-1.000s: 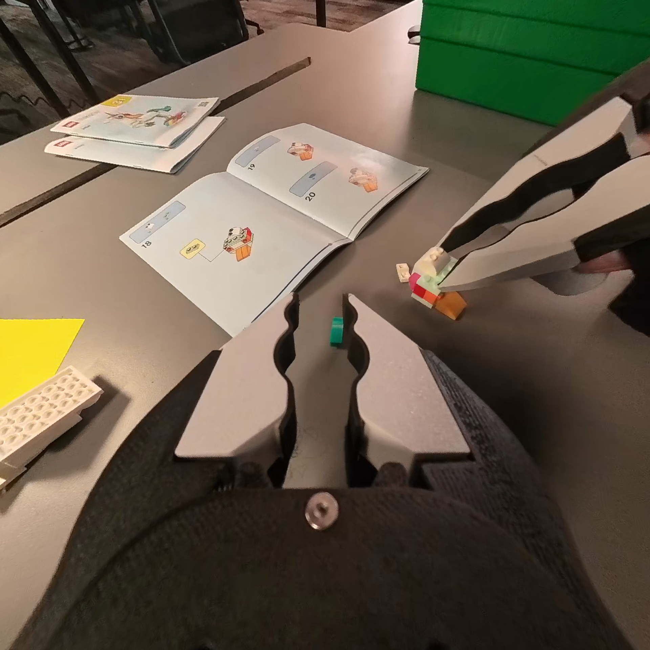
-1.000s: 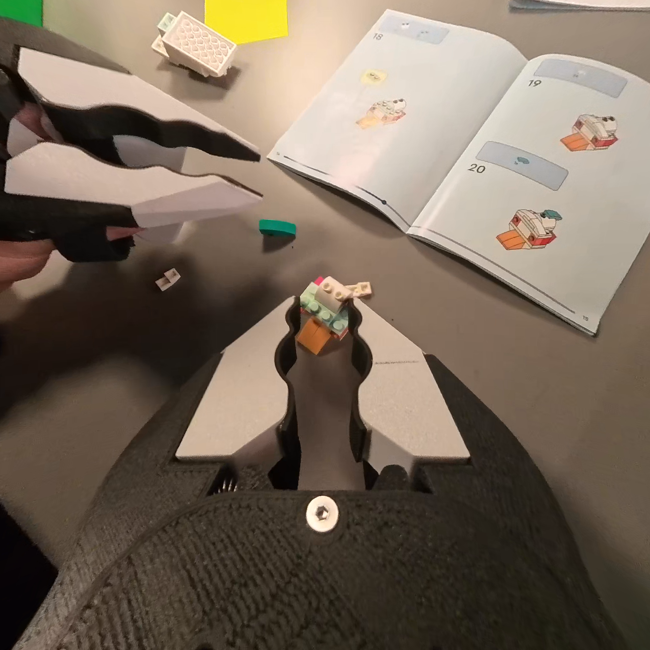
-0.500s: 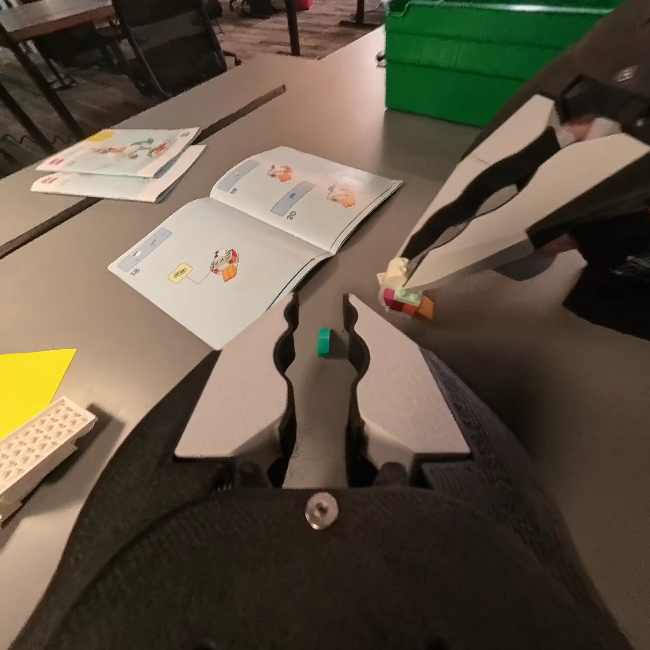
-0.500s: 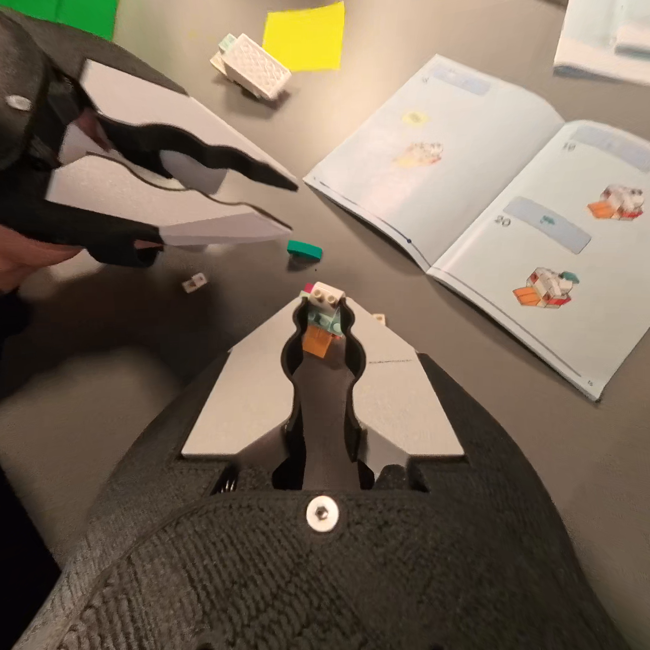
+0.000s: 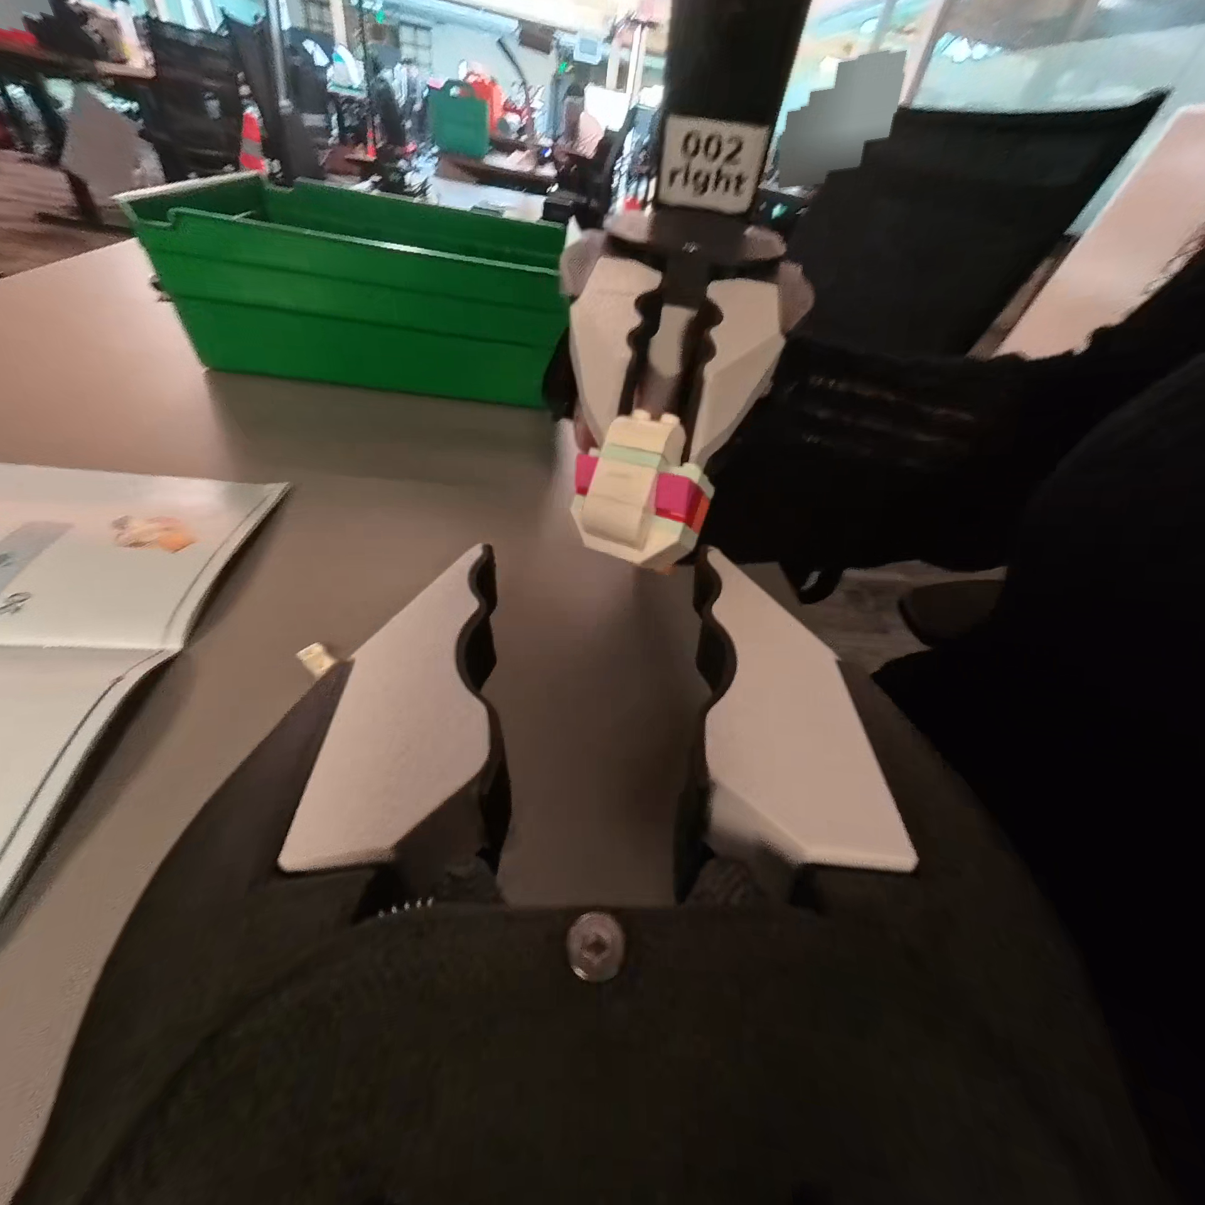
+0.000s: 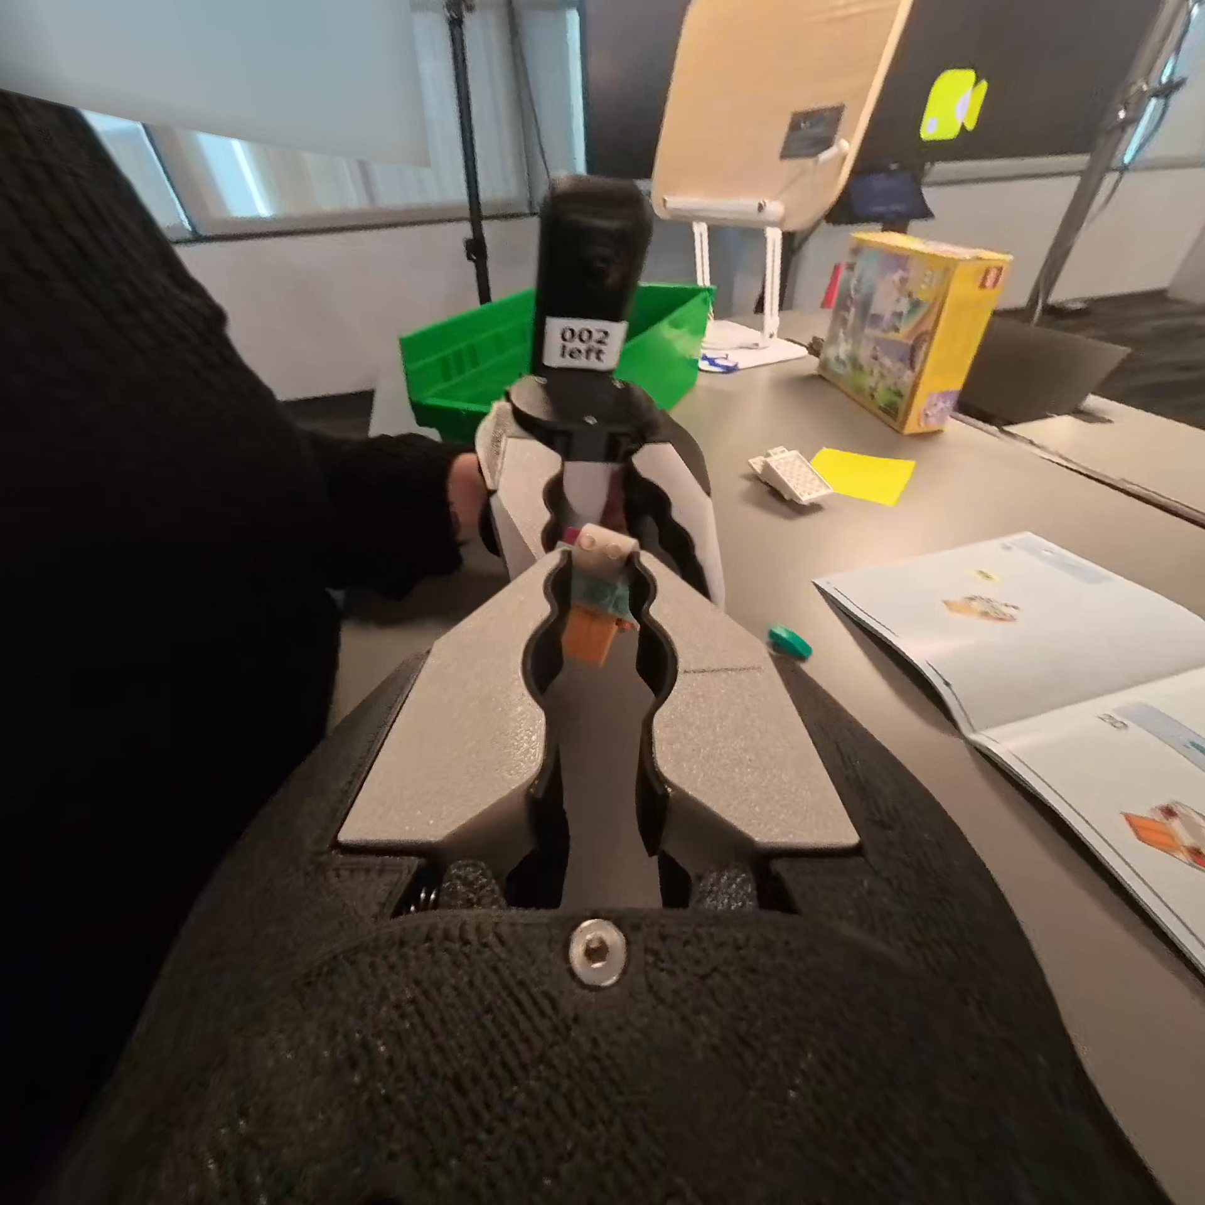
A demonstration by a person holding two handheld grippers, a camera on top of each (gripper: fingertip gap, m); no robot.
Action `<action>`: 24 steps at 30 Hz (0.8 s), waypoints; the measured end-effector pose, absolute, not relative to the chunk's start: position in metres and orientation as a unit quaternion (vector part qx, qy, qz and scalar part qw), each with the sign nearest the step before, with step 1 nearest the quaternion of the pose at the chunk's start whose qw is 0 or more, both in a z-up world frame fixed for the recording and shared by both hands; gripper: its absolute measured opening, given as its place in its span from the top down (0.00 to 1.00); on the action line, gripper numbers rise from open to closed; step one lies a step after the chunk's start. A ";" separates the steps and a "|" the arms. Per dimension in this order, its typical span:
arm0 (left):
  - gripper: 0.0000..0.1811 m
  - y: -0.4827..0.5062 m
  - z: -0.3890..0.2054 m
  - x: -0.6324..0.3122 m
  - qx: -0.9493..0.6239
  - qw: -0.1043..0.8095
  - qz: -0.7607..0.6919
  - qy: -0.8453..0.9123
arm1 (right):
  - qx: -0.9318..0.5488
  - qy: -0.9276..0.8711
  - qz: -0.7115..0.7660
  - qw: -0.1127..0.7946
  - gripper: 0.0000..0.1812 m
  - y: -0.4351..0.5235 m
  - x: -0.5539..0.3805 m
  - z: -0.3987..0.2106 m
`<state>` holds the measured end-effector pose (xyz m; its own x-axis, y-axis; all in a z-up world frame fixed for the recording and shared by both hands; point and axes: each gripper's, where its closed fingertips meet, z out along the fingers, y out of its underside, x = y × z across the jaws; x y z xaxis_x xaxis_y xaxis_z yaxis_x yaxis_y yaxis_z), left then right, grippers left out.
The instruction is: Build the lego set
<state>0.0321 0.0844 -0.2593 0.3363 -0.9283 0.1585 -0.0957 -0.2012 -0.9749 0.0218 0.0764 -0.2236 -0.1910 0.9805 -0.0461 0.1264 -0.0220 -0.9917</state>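
counter [image 6: 978, 521]: grey | green bin [image 5: 352, 313]: 11 o'clock, left wrist view | instruction booklet [image 6: 1017, 652]: open, 3 o'clock, right wrist view | left gripper [image 5: 590, 561]: fingers wide, empty | right gripper [image 6: 596, 554]: fingers narrow, clamping lego model [image 6: 593, 606] above counter, between left fingers' tips | teal piece [image 6: 789, 642]: on counter, beside booklet

- The gap between the left gripper [image 5: 593, 564]'s spread fingers [image 5: 417, 704] is faced by the lego model [image 5: 636, 495].
- Bare surface [image 6: 867, 750] is bounded by the teal piece [image 6: 789, 641] and open booklet [image 6: 1017, 658] on the right.
- Far passage is blocked by the green bin [image 5: 352, 300].
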 end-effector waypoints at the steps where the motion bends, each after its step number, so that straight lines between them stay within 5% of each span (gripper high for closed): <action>1: 0.68 0.081 -0.255 0.035 -0.639 0.496 -0.436 0.394 | -0.481 -0.565 0.531 0.410 0.92 0.073 0.022 -0.221; 5: 0.79 0.067 -0.238 0.042 -0.591 0.512 -0.481 0.396 | -0.462 -0.548 0.555 0.421 0.92 0.069 0.022 -0.212; 24: 0.81 0.063 -0.216 0.034 -0.551 0.514 -0.552 0.359 | -0.455 -0.523 0.589 0.414 0.92 0.066 0.020 -0.200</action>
<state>0.0337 0.0631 -0.2156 0.1344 -0.9616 0.2392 0.1714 -0.2152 -0.9614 0.0203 0.0656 -0.1995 -0.2429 0.9645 -0.1036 -0.0111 -0.1096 -0.9939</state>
